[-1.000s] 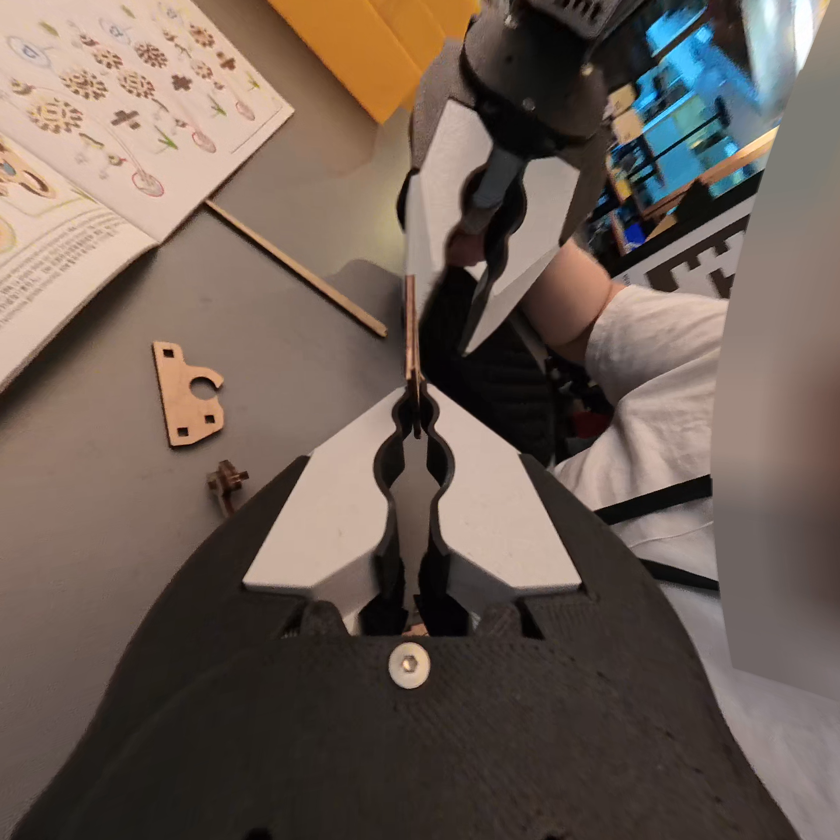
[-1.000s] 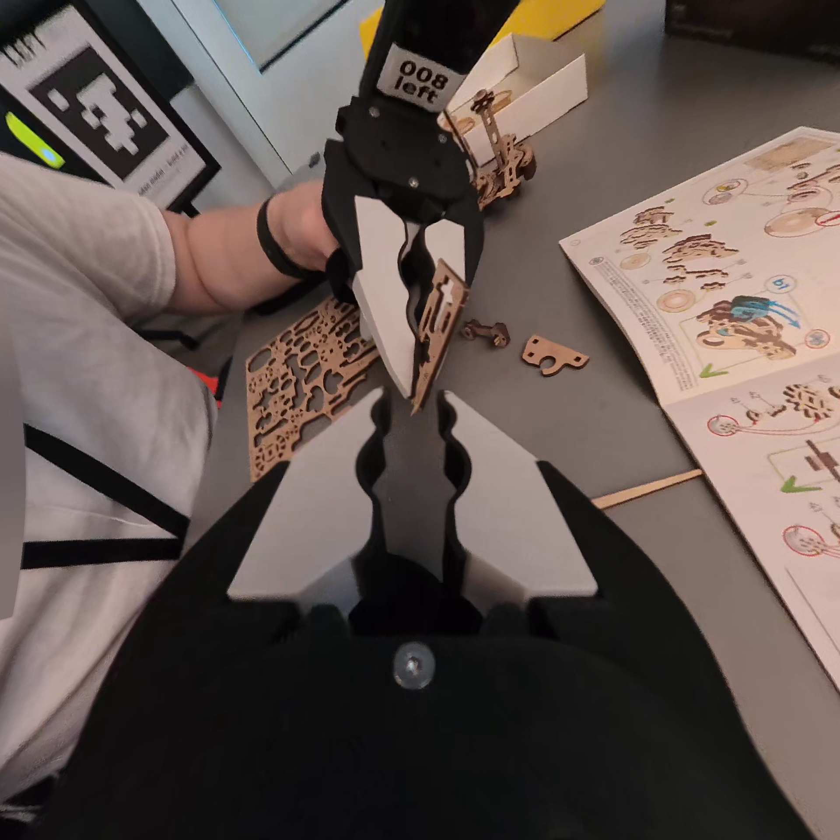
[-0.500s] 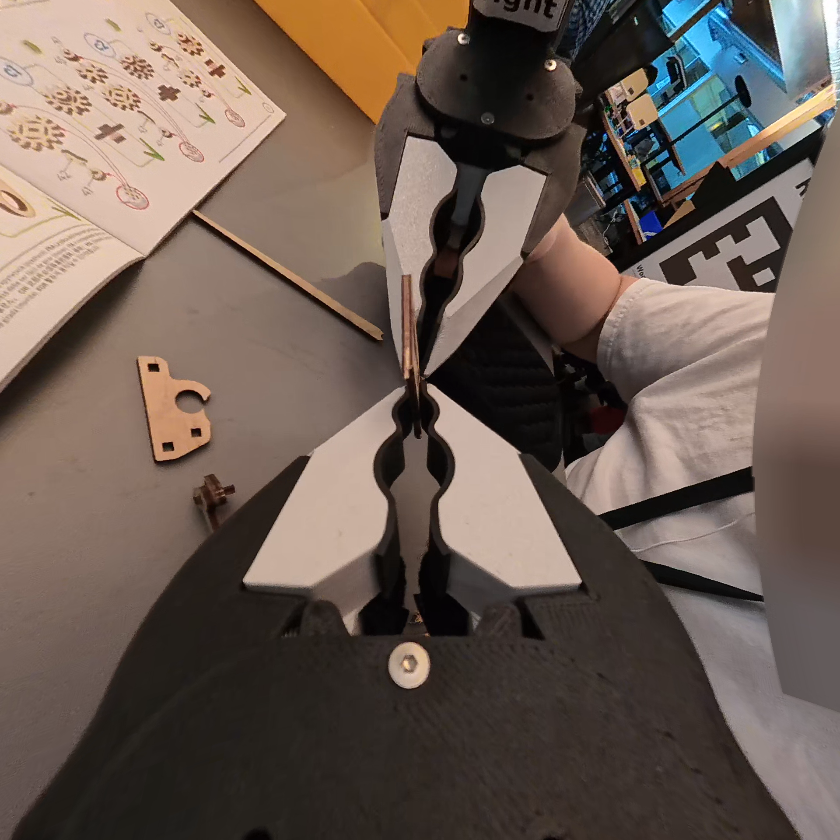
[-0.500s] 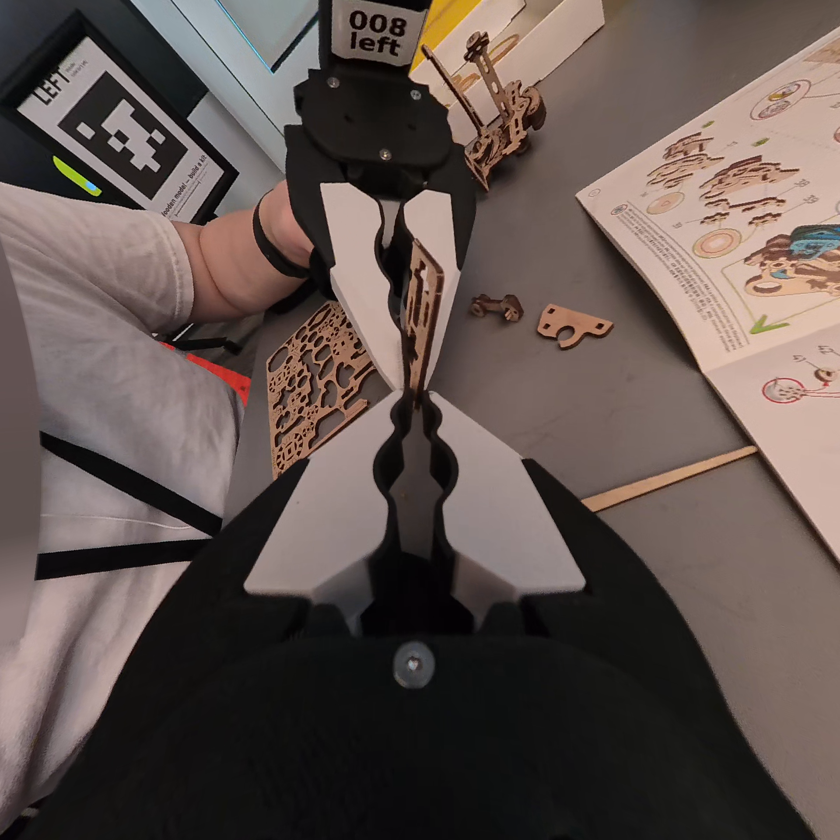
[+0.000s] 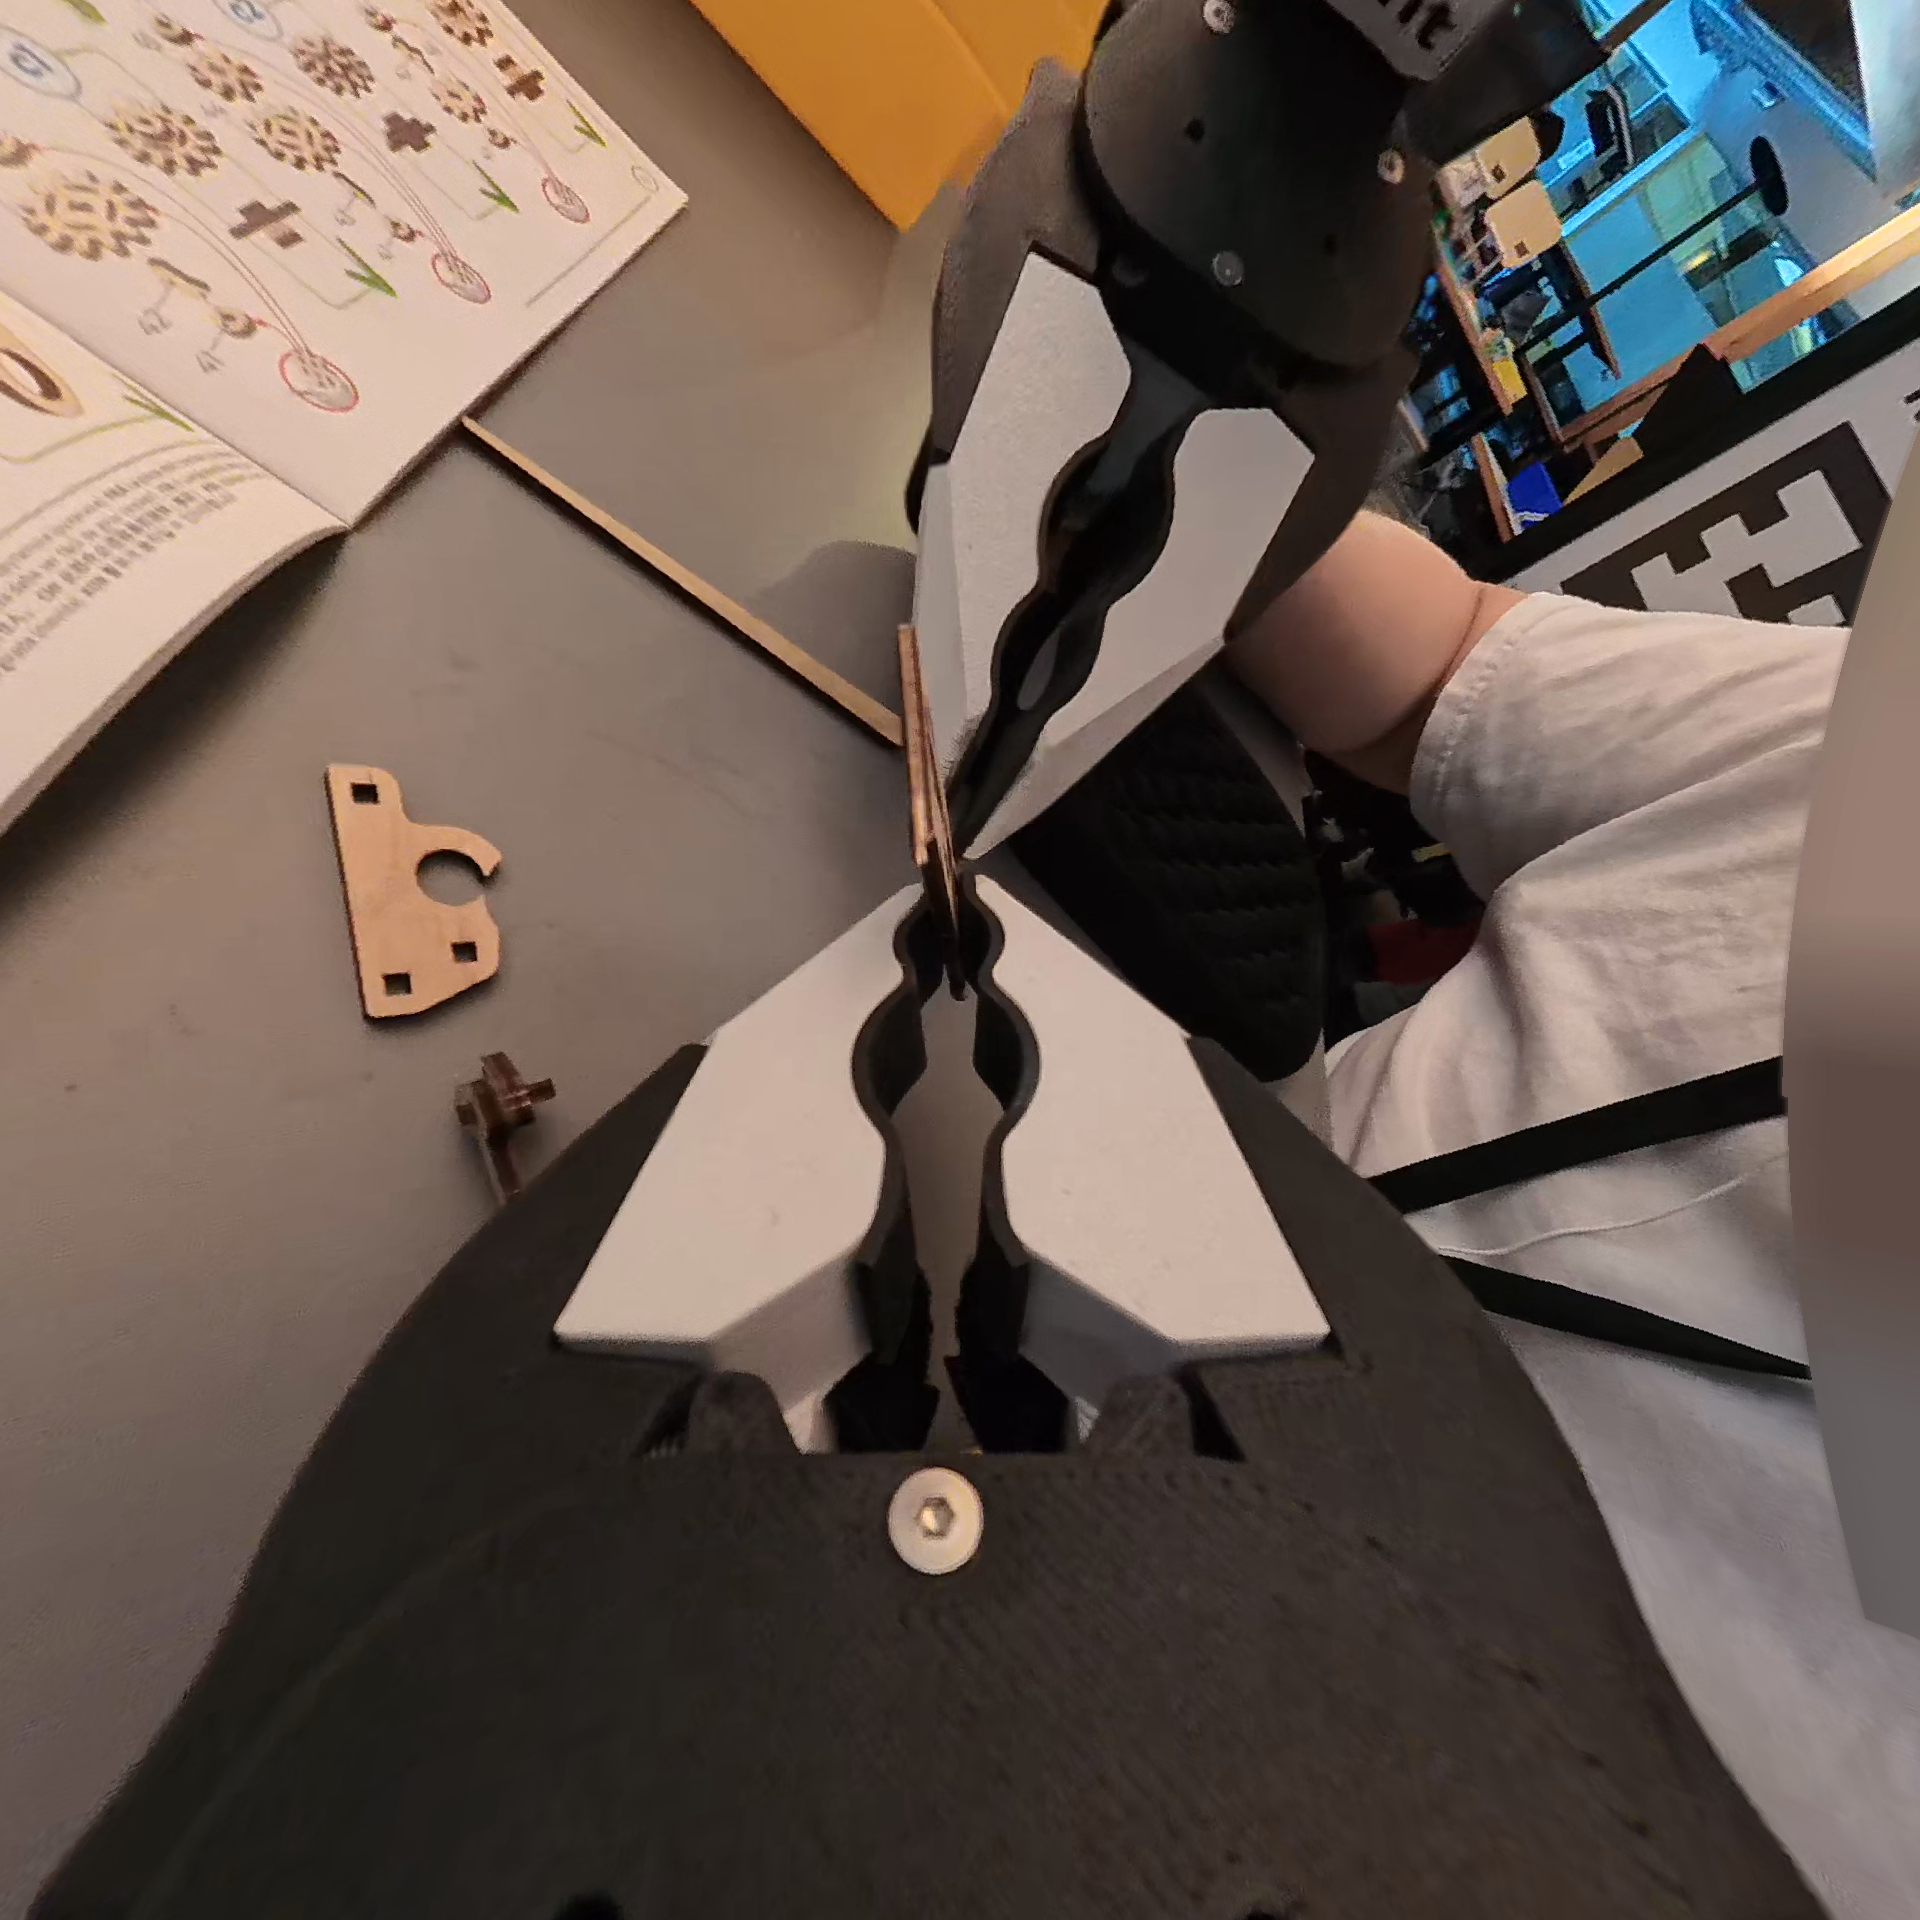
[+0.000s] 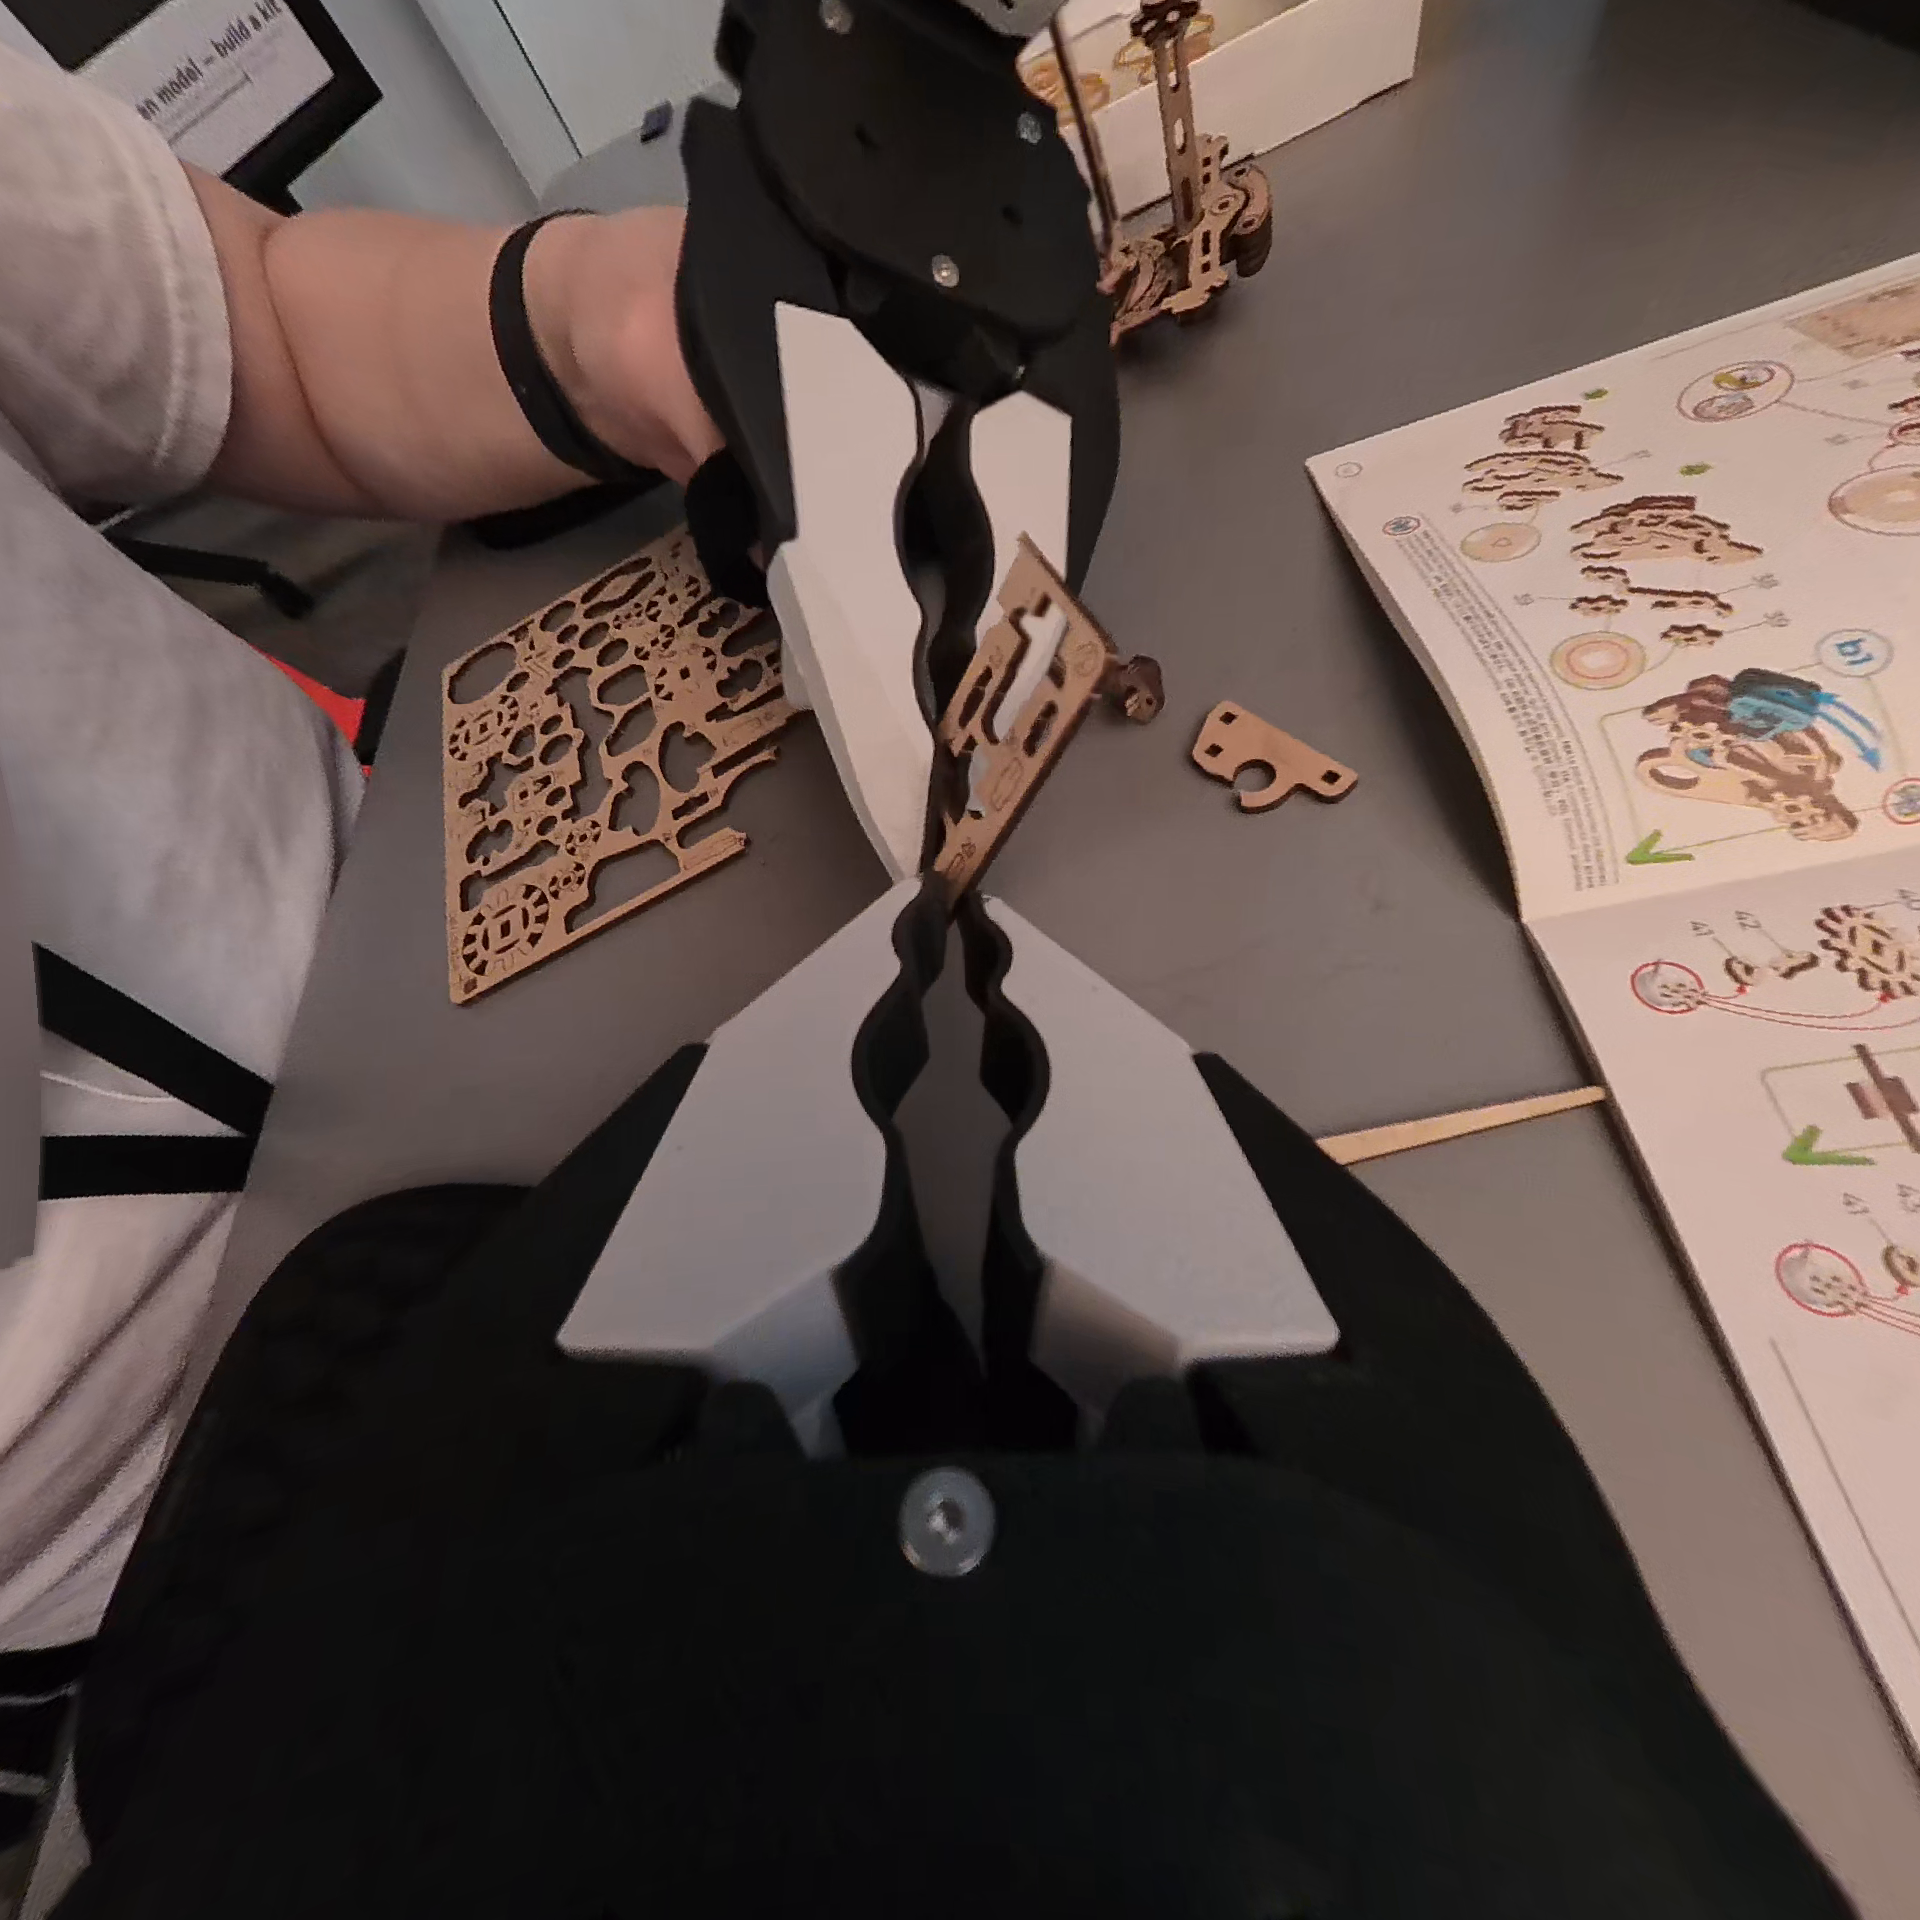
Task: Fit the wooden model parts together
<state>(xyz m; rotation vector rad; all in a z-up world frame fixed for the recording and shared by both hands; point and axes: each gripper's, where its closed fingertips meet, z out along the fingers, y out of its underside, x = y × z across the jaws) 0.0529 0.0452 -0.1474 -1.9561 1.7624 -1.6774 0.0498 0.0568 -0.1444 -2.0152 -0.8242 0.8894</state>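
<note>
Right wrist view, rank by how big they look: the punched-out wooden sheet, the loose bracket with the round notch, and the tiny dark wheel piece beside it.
1. Punched-out wooden sheet, clearly largest.
2. Loose bracket, much smaller.
3. Dark wheel piece, smallest, though part of it hides behind the held strip.
All three lie on the table at similar depth.

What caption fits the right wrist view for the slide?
Both grippers, right gripper and left gripper, pinch one thin wooden panel above the grey table.

Each camera sits close behind its own fingers and looks down along them at the grey table [image 5: 644, 644], the two facing each other, so both share the flat wooden piece [image 6: 1023, 696], the open booklet [image 6: 1662, 665] and the bracket [image 5: 410, 894].
</note>
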